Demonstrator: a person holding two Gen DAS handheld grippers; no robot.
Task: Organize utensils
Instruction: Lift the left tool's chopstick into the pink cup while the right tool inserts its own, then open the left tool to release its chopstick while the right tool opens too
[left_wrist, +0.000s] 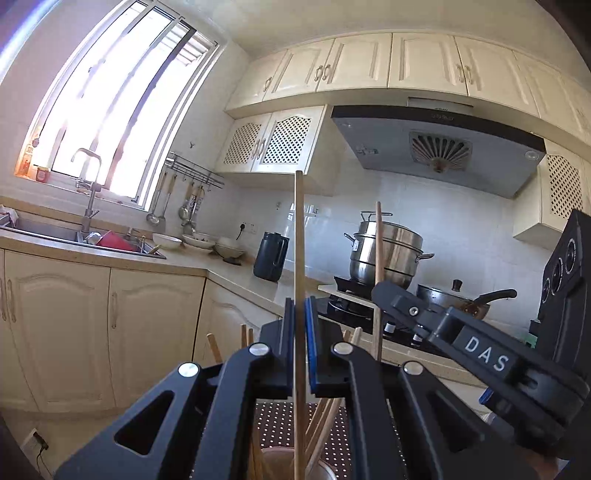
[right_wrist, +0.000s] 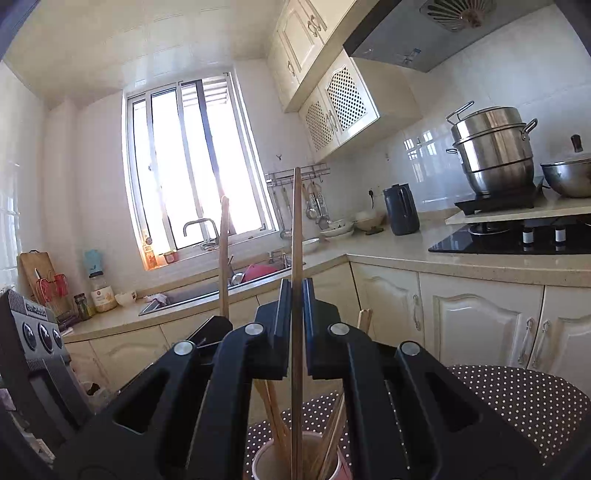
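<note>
My left gripper is shut on a long wooden chopstick that stands upright, its lower end in a round cup with several more chopsticks. My right gripper is shut on another upright wooden chopstick whose lower end reaches into the same white cup. In the left wrist view the right gripper comes in from the right, holding its chopstick. In the right wrist view the left gripper's chopstick rises at left. The cup stands on a dotted brown surface.
Cream kitchen cabinets and an L-shaped counter surround me. A sink with a tap lies under the window. A dark kettle, a steel steamer pot and a pan sit by the hob. A range hood hangs above.
</note>
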